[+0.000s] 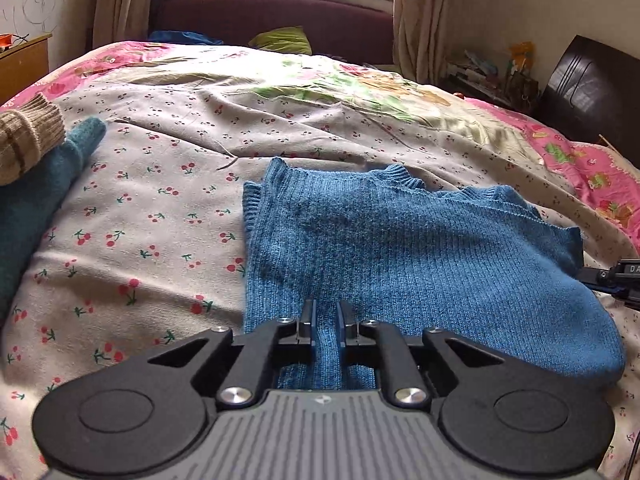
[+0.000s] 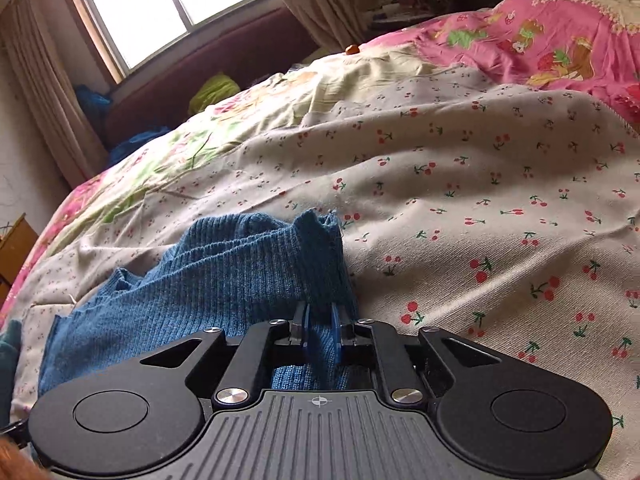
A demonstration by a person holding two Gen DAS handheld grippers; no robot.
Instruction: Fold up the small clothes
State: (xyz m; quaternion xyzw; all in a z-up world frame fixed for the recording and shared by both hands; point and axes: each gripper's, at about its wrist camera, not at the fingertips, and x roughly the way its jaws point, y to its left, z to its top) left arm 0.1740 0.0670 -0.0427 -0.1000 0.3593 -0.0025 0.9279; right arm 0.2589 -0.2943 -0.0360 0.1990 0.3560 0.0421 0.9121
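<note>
A small blue knitted sweater (image 1: 400,248) lies on the cherry-print bedspread (image 1: 152,216). My left gripper (image 1: 325,312) is shut on a fold of its near edge. In the right wrist view the same blue sweater (image 2: 224,280) lies bunched to the left, and my right gripper (image 2: 320,316) is shut on a raised fold of it. The right gripper's black body (image 1: 616,280) shows at the right edge of the left wrist view.
A dark teal garment (image 1: 36,208) and a beige ribbed knit piece (image 1: 28,140) lie at the left on the bed. A pink cartoon quilt (image 2: 540,48) covers the far side. A wooden cabinet (image 1: 24,60), a maroon headboard (image 1: 272,20) and the window are behind.
</note>
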